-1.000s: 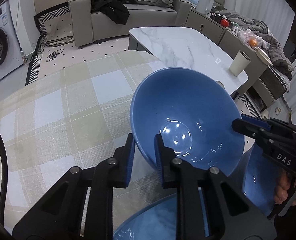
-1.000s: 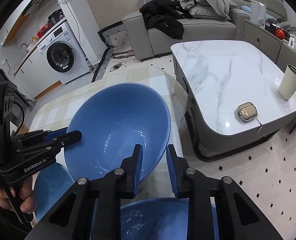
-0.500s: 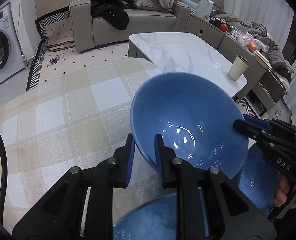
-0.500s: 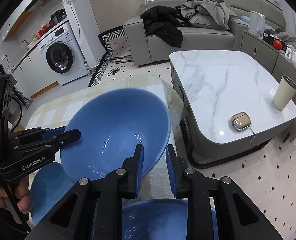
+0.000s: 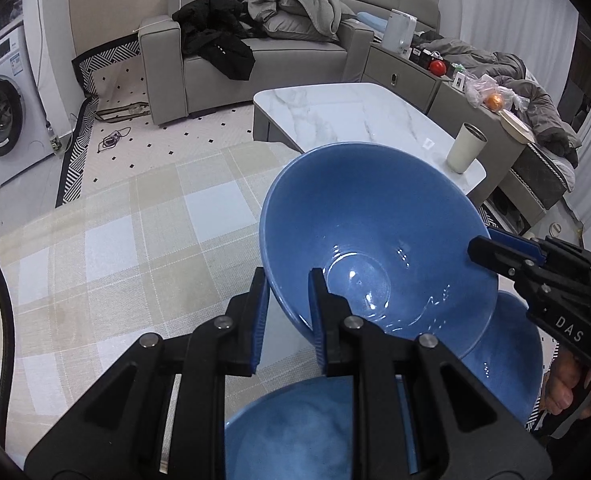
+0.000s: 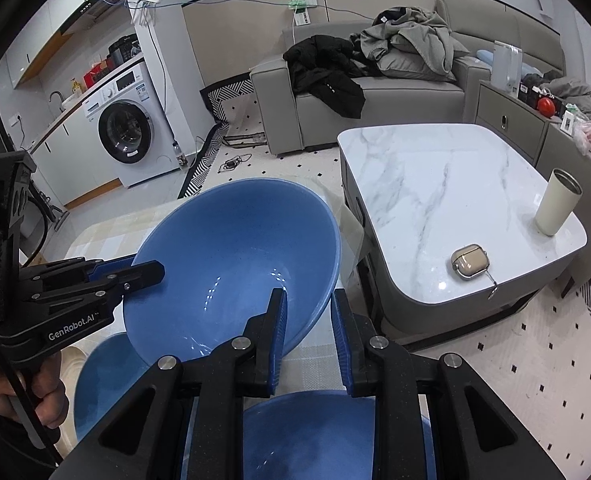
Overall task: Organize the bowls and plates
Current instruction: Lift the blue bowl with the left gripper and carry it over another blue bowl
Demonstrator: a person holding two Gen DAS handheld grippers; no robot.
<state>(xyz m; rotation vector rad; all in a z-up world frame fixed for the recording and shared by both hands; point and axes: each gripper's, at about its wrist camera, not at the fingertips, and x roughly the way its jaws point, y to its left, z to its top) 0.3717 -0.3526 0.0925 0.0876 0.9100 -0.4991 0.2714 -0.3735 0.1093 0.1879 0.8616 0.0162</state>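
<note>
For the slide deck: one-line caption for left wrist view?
Both grippers, left and right, pinch opposite rims of a tilted blue bowl.

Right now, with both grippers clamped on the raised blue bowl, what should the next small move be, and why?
Probably lower the blue bowl straight down. The left gripper and right gripper pinch opposite rims, holding it tilted above the checked tablecloth, with two other blue dishes just below and beside it.

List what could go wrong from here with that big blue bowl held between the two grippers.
1. The big blue bowl is tilted and held only at its rim by the left gripper and the right gripper; it could slip.
2. If it drops, it may strike the blue dishes right beneath it.
3. It hangs near the edge of the checked tablecloth, so a fall could reach the floor.
</note>
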